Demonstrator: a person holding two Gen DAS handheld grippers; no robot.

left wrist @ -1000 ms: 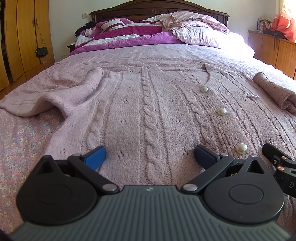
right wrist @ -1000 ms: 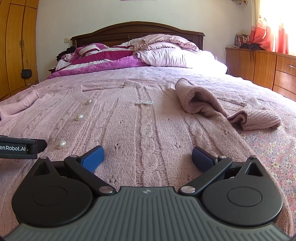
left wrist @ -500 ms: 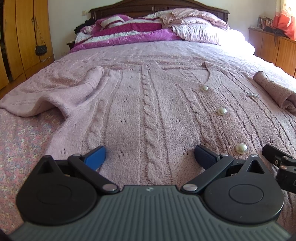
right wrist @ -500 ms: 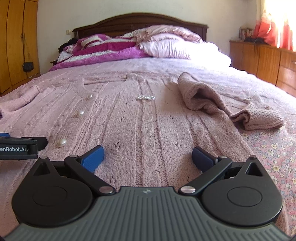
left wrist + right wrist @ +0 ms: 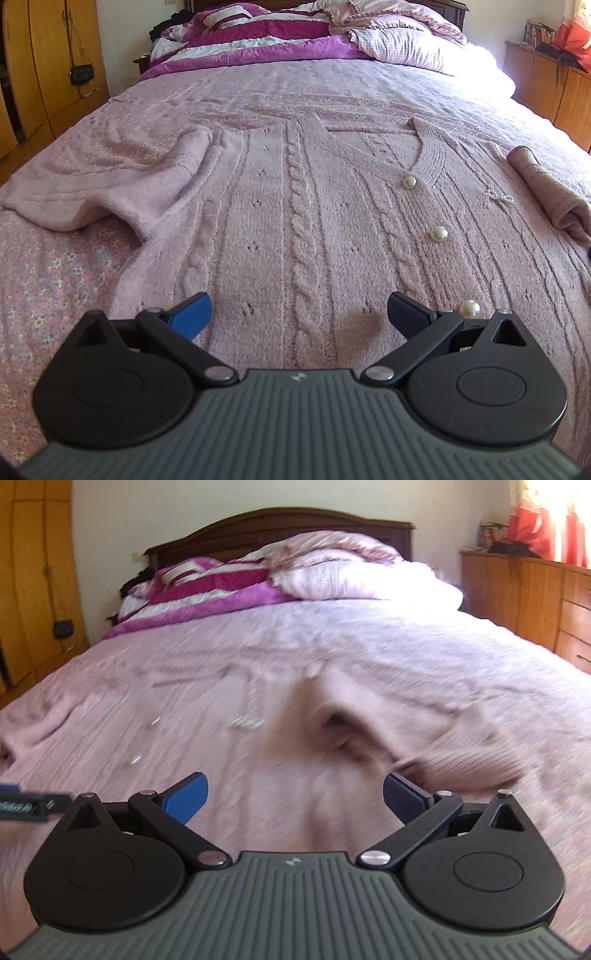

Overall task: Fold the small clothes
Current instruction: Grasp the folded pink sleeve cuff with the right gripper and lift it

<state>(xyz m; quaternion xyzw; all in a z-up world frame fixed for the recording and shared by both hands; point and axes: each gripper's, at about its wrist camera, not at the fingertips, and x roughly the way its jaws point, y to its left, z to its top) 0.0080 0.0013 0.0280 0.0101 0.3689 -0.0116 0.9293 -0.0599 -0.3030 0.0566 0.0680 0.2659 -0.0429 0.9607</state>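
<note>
A pink cable-knit cardigan (image 5: 295,206) with pearl buttons (image 5: 439,233) lies flat, front up, on the bed. Its left sleeve (image 5: 122,184) spreads to the left and its right sleeve (image 5: 546,192) lies bunched at the right. My left gripper (image 5: 298,314) is open and empty, low over the cardigan's hem. My right gripper (image 5: 294,797) is open and empty over the cardigan's right half (image 5: 258,775), with the bunched sleeve (image 5: 424,746) just ahead to the right. The right wrist view is blurred. The left gripper's side (image 5: 26,805) shows at its left edge.
Piled purple and pink bedding (image 5: 280,40) and pillows (image 5: 332,572) lie at the headboard (image 5: 277,528). A wooden wardrobe (image 5: 44,62) with a hanging black purse (image 5: 82,74) stands on the left. A wooden dresser (image 5: 535,598) stands on the right. A floral sheet (image 5: 48,280) shows beside the cardigan.
Both grippers have moved forward over the cardigan and stayed open. The right one has shifted toward the bunched sleeve and no longer shows in the left wrist view.
</note>
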